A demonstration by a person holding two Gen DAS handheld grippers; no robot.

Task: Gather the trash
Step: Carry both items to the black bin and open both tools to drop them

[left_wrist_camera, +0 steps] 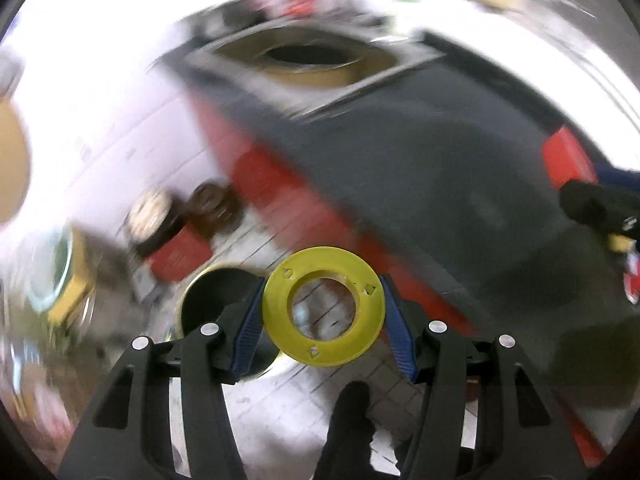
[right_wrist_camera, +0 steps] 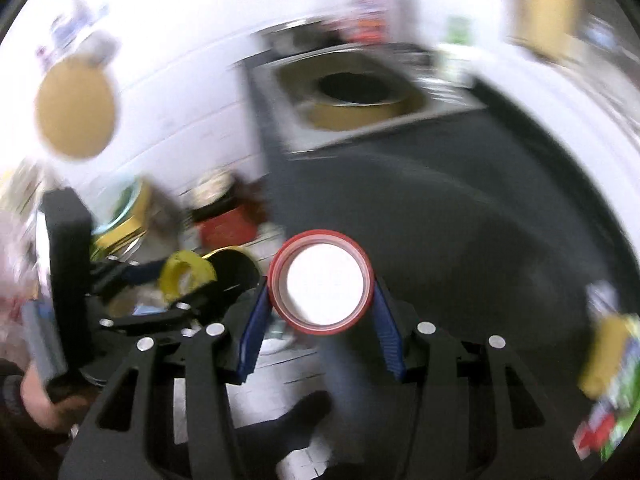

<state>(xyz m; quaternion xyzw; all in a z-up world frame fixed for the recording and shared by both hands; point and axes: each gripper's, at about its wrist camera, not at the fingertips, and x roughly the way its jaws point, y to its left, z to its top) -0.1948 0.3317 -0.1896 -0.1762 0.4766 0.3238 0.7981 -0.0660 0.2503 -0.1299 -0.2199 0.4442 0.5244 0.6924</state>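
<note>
Left gripper (left_wrist_camera: pixel 324 316) was clamped on a yellow ring (left_wrist_camera: pixel 324 306), blue pads (left_wrist_camera: pixel 250 332) pressing its outer rim on both sides, hole facing the camera. Right gripper (right_wrist_camera: pixel 320 292) was clamped the same way on a red-rimmed tape roll (right_wrist_camera: pixel 320 286), pads against its outer edge – the core showed only white glare.

Both pieces were in the air, off the counter (left_wrist_camera: pixel 460 168), above a tiled floor. Just past the ring sat a dark round bin mouth (left_wrist_camera: pixel 212 296), likely the drop target; the same bin (right_wrist_camera: pixel 236 268) showed in the right view behind the left gripper (right_wrist_camera: pixel 182 280) carrying the ring (right_wrist_camera: pixel 184 274). Further out: a red container (left_wrist_camera: pixel 176 256) by the bin, the dark counter with a sink (left_wrist_camera: pixel 320 60) set in its far end, a yellow basin (right_wrist_camera: pixel 352 108) inside the sink. A colourful packet (right_wrist_camera: pixel 608 380) lay near the counter's right edge in the right view.

Handling, by guess: ring looked like stiff, light printed plastic, smooth and a bit slippery – rim-to-rim pinch was the sensible hold. Roll likely stiff and light too, crushable only if squeezed hard; outer-edge grip fine.

Writing: small arrow-like marks on the ring's face, no letters. Packet and wall posters too blurred to read. No brand legible anywhere.
</note>
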